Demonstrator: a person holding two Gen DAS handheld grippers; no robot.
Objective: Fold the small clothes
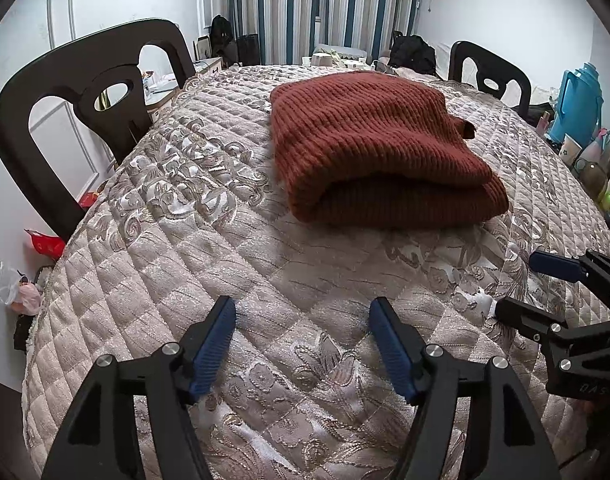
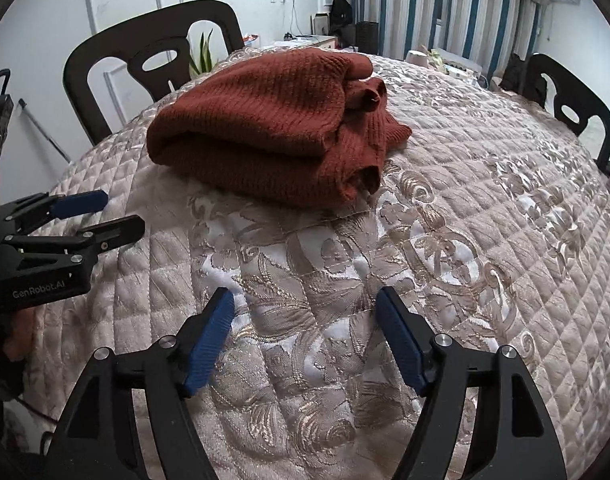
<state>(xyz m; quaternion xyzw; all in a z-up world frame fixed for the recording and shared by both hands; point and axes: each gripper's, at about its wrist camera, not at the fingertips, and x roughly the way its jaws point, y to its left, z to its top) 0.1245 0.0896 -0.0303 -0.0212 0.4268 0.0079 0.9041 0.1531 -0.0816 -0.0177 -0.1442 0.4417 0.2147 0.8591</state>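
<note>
A rust-red knitted sweater (image 1: 381, 144) lies folded in a thick bundle on the quilted beige table cover (image 1: 233, 264); in the right wrist view the sweater (image 2: 265, 128) shows a loose cuff at its right side. My left gripper (image 1: 303, 308) stands open over bare cover, well short of the sweater, nothing between its blue pads. My right gripper (image 2: 305, 298) is also open and empty, nearer than the sweater. Each gripper shows in the other's view: the right gripper (image 1: 521, 284) at the right edge, the left gripper (image 2: 121, 214) at the left edge.
Dark chairs stand at the table's far left (image 1: 69, 112) and far right (image 1: 489, 72). A blue thermos jug (image 1: 577, 100) and small bottles crowd the right rim. Striped curtains (image 1: 317, 8) hang behind. A hand (image 2: 13, 340) holds the left gripper.
</note>
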